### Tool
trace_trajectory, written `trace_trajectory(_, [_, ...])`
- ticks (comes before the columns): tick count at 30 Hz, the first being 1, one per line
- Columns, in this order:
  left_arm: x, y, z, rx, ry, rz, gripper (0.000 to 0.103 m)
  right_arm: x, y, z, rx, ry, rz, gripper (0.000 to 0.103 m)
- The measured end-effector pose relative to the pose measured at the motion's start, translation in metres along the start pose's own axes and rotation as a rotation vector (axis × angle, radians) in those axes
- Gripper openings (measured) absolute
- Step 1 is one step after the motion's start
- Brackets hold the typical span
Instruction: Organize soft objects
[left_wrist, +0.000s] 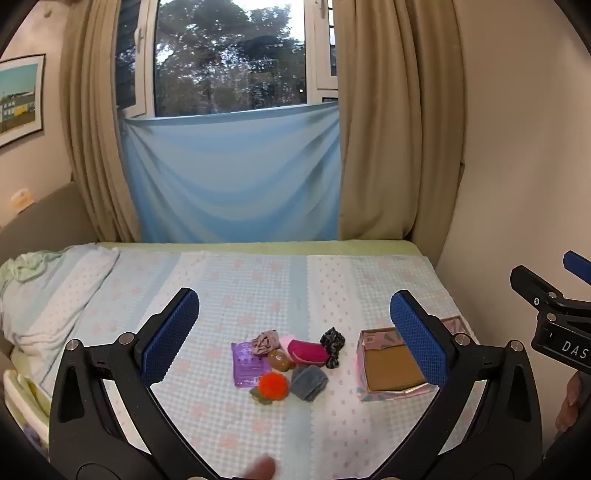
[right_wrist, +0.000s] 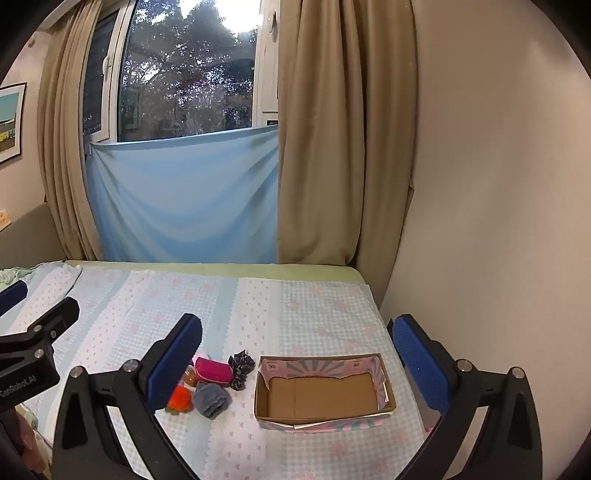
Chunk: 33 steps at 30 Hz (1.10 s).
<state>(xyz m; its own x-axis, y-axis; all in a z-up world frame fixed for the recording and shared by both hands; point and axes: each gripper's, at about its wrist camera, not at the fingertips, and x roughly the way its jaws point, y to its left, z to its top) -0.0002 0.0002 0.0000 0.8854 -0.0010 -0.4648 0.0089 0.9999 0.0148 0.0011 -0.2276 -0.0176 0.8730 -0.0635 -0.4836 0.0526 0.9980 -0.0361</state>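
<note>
A cluster of soft items lies on the bed: an orange pom-pom (left_wrist: 272, 385) (right_wrist: 181, 400), a grey rolled cloth (left_wrist: 309, 382) (right_wrist: 211, 399), a magenta pouch (left_wrist: 307, 352) (right_wrist: 213, 370), a black patterned scrunchie (left_wrist: 332, 346) (right_wrist: 241, 369), a mauve scrunchie (left_wrist: 264, 342), a brown ball (left_wrist: 279, 360) and a purple gel pack (left_wrist: 246, 364). An open cardboard box (left_wrist: 393, 369) (right_wrist: 324, 397) sits to their right, empty. My left gripper (left_wrist: 294, 332) is open above the cluster. My right gripper (right_wrist: 297, 354) is open above the box.
The bed has a light blue checked cover (right_wrist: 295, 306). A pillow (left_wrist: 48, 291) lies at the left. A wall (right_wrist: 498, 221) borders the bed on the right. Beige curtains and a blue cloth (left_wrist: 232, 177) hang behind the bed.
</note>
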Motion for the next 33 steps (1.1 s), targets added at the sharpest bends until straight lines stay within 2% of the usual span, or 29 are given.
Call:
trace_trajectory(5, [0.002, -0.002, 0.001, 0.0, 0.019, -0.012, 0.103, 0.0, -0.001, 0.001, 0.001, -0.001, -0.005, 0.103])
trace_trajectory(9, [0.004, -0.012, 0.007, 0.023, 0.032, 0.012, 0.103, 0.0, 0.001, 0.0, 0.007, -0.005, -0.004, 0.103])
trace_trajectory(19, [0.002, -0.002, 0.004, -0.022, 0.019, 0.013, 0.103, 0.0, -0.001, 0.001, -0.005, -0.006, 0.012, 0.103])
trace_trajectory(33, [0.006, -0.001, 0.0, -0.028, 0.036, 0.021, 0.103, 0.0, 0.001, -0.002, -0.005, -0.001, 0.013, 0.103])
